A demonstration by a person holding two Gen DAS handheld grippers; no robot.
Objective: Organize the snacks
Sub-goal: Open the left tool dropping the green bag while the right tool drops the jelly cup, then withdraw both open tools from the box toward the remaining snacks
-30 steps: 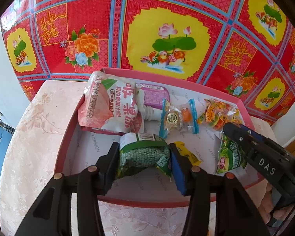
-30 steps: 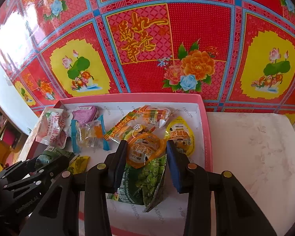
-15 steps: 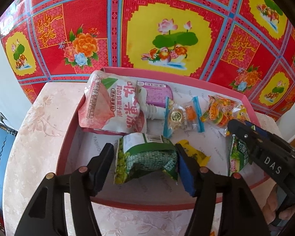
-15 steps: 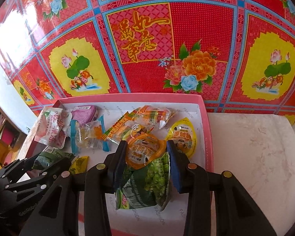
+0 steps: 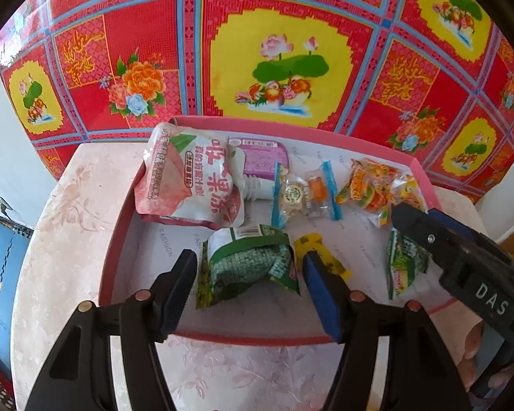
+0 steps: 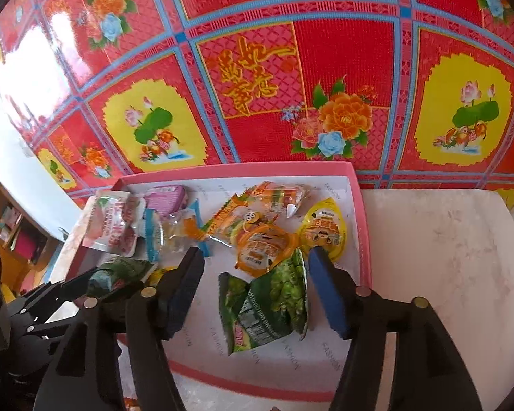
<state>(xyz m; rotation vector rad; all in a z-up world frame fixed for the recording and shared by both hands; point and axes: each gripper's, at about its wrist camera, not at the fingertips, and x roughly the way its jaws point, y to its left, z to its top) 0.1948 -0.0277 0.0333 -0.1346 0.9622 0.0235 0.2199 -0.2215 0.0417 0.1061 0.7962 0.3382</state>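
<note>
Two green pea packs lie in the pink box [image 5: 120, 239]. The left gripper [image 5: 248, 267] stands released around one [image 5: 248, 263]; the right gripper's [image 6: 253, 275] jaws are opening around the other [image 6: 270, 308].

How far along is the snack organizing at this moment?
Done: every visible snack lies inside the pink-rimmed tray. In hand: nothing; the left gripper straddles a dark green pea packet, and the right gripper's jaws are opening around a light green pea bag. Left: neater grouping, perhaps.
</note>
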